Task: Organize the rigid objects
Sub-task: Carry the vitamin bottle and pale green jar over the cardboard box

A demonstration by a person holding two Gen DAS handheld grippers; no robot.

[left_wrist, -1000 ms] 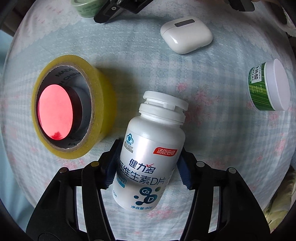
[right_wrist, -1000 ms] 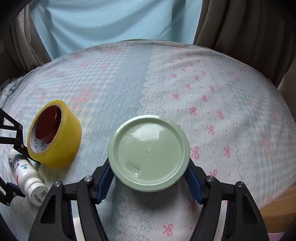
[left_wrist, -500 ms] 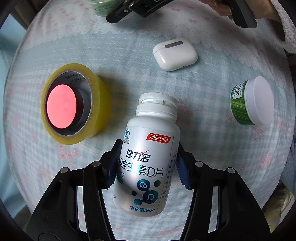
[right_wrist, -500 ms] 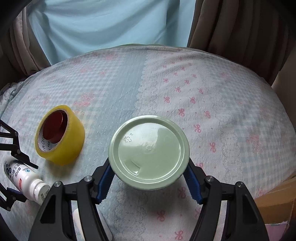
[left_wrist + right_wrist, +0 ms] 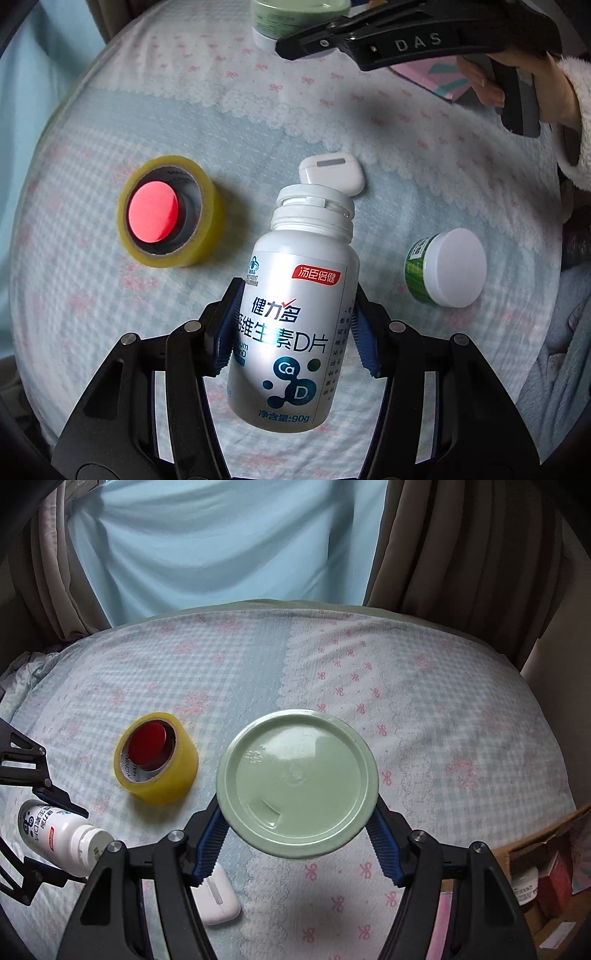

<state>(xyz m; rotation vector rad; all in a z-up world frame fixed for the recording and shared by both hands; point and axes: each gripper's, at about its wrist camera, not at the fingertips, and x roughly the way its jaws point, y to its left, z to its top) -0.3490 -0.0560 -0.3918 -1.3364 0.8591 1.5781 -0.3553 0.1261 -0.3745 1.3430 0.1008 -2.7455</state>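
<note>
My left gripper (image 5: 293, 328) is shut on a white vitamin bottle (image 5: 295, 325) and holds it above the bedspread, cap pointing away. The bottle also shows in the right wrist view (image 5: 62, 834). My right gripper (image 5: 297, 838) is shut on a pale green lidded jar (image 5: 297, 788), held above the bed; the jar also shows in the left wrist view (image 5: 295, 16). A yellow tape roll (image 5: 170, 212) with a red-capped object (image 5: 153, 212) inside lies left. A white earbud case (image 5: 334, 175) and a small green jar with a white lid (image 5: 447, 271) lie on the bed.
The bed has a pale blue checked cover with pink bows (image 5: 424, 709). Curtains (image 5: 221, 542) hang beyond its far edge. A cardboard box (image 5: 546, 882) with small items stands past the bed's right edge. The person's hand (image 5: 480, 79) holds the right gripper's handle.
Both grippers have risen away from the bed with their objects still held. The tape roll, earbud case and small jar look smaller and farther below.
</note>
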